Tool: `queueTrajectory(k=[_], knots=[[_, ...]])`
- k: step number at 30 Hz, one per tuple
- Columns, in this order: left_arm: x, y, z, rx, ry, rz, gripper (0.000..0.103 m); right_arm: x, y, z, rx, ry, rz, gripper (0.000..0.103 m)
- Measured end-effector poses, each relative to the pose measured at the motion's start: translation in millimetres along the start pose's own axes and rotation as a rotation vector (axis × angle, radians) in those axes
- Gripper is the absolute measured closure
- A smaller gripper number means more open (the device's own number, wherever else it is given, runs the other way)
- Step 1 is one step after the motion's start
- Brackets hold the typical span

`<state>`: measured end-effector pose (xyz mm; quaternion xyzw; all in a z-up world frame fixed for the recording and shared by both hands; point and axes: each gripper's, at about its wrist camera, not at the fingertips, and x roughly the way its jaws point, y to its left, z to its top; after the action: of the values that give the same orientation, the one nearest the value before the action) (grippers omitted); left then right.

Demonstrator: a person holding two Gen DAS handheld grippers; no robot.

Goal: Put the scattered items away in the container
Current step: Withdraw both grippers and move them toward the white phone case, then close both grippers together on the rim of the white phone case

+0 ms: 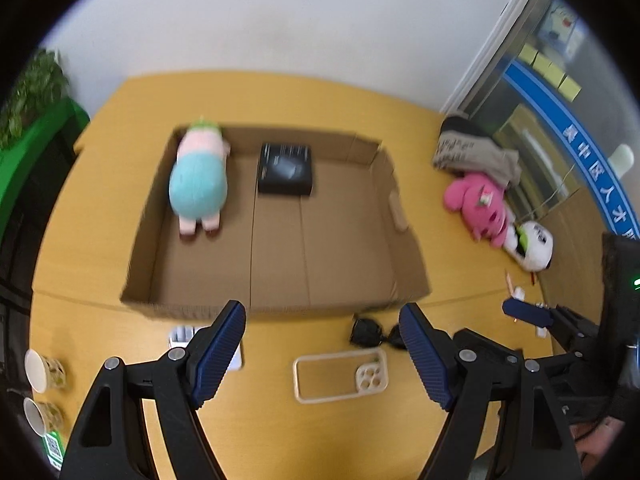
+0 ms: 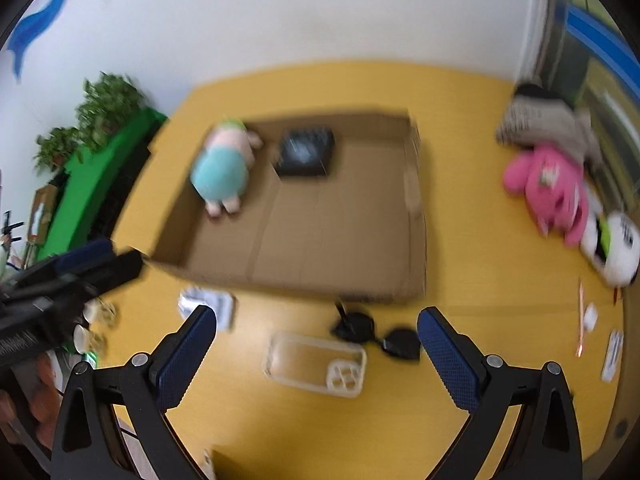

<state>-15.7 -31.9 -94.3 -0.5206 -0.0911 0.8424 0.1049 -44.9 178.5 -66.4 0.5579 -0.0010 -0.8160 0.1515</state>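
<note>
Both claws hang over the near edge of the yellow tabletop (image 1: 100, 216), pads wide apart w/ nothing between them: left claw (image 1: 322, 354), right claw (image 2: 316, 356). Open cardboard box (image 1: 404, 264) sits mid-tabletop; inside, at its far-left corner, a teal-and-pink plush (image 1: 198, 184) lies face down, and a black box (image 1: 285, 169) sits against the far wall just beside it. Rest of the box floor is bare. Near edge, in front of the box: a clear phone case (image 1: 340, 374), black sunglasses (image 1: 370, 332) touching the box's front wall or just shy of it (too blurry to tell), and a white packet (image 2: 208, 304) to the left. 2 paper cups (image 1: 42, 368) stand at the near-left corner. Right edge: pink plush (image 1: 478, 204), white plush (image 1: 534, 246) just beside it, grey cloth (image 1: 472, 148) behind them.
</note>
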Motion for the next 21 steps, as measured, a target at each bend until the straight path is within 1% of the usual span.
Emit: queueTrajectory(k=[3,7,9,11,14,16,18,20,21], knots=[[23,11,-15,-0.014,0.044,-0.001,0.024,32,-22,-25,0.043,0.085,-0.021,0.001],[63,23,-34,-0.017,0.129,-0.005,0.024,69,-38,-56,0.045,0.148,-0.023,0.001],[82,26,-43,-0.013,0.163,-0.004,0.024,92,-44,-70,0.05,0.183,-0.015,0.003],[104,27,-53,0.001,0.207,0.003,0.024,112,-48,-81,0.053,0.196,-0.013,0.005],[136,30,-67,0.006,0.277,0.015,0.025,136,-56,-91,0.077,0.176,0.01,0.006],[153,33,-77,-0.007,0.314,0.009,0.026,155,-61,-96,0.084,0.179,-0.006,0.012],[165,35,-85,-0.019,0.335,0.013,0.026,172,-67,-99,0.097,0.216,-0.013,0.023],[175,37,-91,-0.028,0.35,0.03,0.026,182,-71,-102,0.108,0.228,-0.022,0.024],[180,38,-94,-0.032,0.354,0.035,0.028,186,-72,-104,0.111,0.231,-0.026,0.024]])
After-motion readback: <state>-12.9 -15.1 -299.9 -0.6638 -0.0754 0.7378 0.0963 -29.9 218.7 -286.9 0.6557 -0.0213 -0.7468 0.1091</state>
